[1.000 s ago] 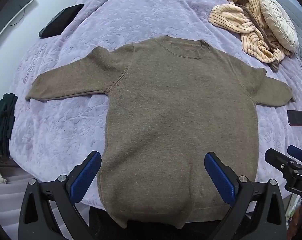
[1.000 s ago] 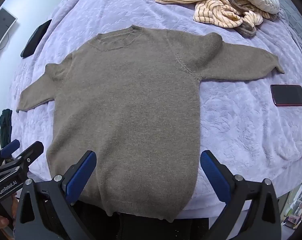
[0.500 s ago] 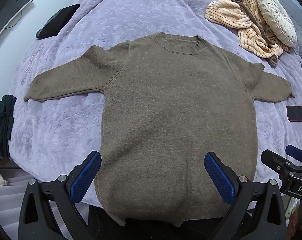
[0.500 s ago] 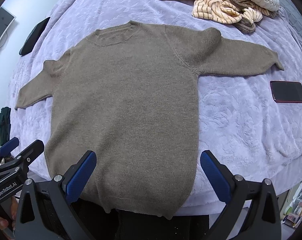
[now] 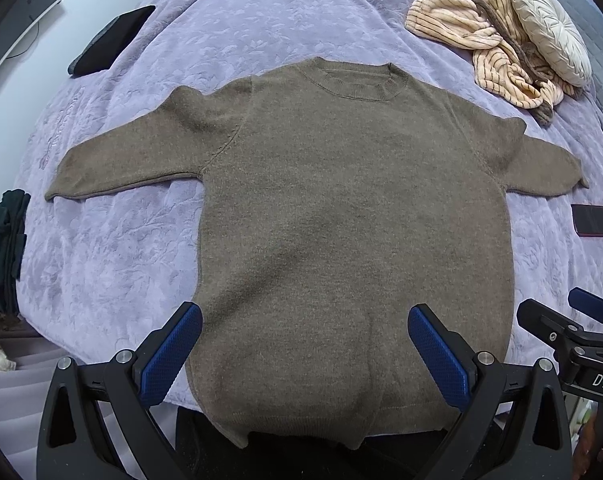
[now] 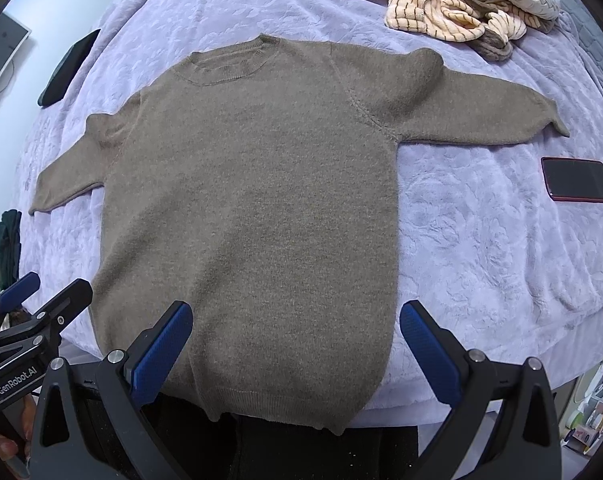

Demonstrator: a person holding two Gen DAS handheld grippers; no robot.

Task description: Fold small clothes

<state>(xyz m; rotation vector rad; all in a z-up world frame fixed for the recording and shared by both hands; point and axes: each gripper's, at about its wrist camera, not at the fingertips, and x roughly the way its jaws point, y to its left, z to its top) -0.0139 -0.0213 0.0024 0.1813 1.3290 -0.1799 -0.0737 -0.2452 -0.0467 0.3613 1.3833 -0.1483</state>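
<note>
Sweater (image 5: 353, 240): lay flat, sleeves out, on purple bedspread (image 5: 113, 260).
L gripper (image 5: 305, 344): spread, empty.
R gripper (image 6: 297, 340): spread, empty.

The sweater (image 5: 353, 216) is showing a matt, fuzzy brown knit, and the bedspread (image 5: 261, 20) is looking like soft embossed lilac cloth. The phone (image 6: 576, 179) is lying glossy, while the gripper pads (image 5: 437, 354) are showing dimpled blue rubber.
</note>
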